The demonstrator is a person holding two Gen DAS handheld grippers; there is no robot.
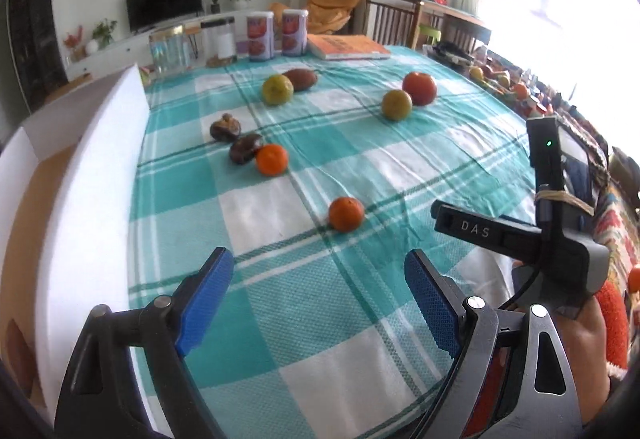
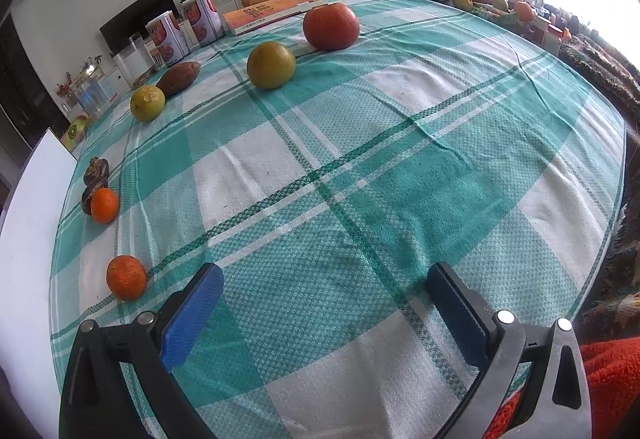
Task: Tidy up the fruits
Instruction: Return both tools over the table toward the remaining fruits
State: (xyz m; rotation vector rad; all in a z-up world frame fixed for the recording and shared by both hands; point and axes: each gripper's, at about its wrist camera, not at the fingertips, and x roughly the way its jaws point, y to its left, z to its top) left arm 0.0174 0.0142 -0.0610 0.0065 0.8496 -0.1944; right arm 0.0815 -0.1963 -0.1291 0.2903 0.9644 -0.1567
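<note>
Both the left gripper [image 1: 320, 303] and right gripper [image 2: 324, 315] gape wide, empty; bare tablecloth [image 2: 360, 167] ahead; white box [image 1: 80, 167] at nine o'clock, cut off.

Desk cloth [image 2: 400, 127]: teal-white check. Far edge: two labelled cans [image 1: 276, 35], side by side; orange book [image 1: 348, 47] lying flat; clear jar [image 1: 219, 41].

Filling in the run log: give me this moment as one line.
left gripper: open, empty | right gripper: open, empty | nearest orange: on tablecloth, untouched
</note>
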